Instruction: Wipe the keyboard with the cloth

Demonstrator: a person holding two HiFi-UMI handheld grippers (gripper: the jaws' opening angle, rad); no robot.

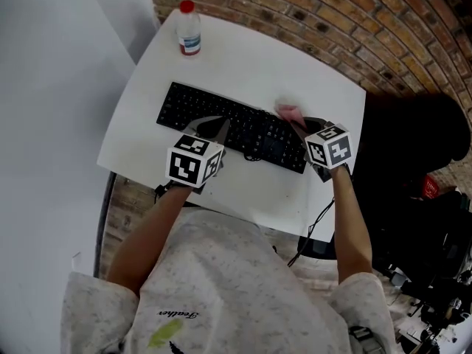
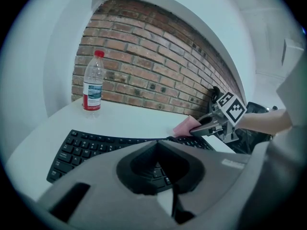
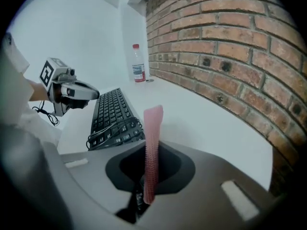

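Left tool [image 1: 219, 128]: my jaws are pressed together with nothing between them. The tips sit over the middle rows of the keyboard; I cannot tell whether they touch the keys.
Right tool [image 3: 151, 146]: my jaws are clenched on the pink cloth, which stands edge-on between them and sticks out past the tips.
Pink cloth [image 1: 287, 113]: held by my right tool at the far edge of the keyboard, towards its right end. It looks low over the keys there, but contact is not clear in any view.
Keyboard [image 1: 190, 106]: black, lying flat and slantwise across the middle of the table, its left end nearer the bottle.
Cable [image 3: 111, 131]: black, bunched in loops on top of the keys at the right end of the keyboard, just beside my right tool.
Water bottle [image 1: 189, 29]: clear with a red cap and a red-and-blue label, upright near the far left corner of the table, well apart from the keyboard.
Table [image 1: 243, 59]: white, with rounded corners, set against the wall.
Brick wall [image 1: 333, 19]: runs along the far side of the table.
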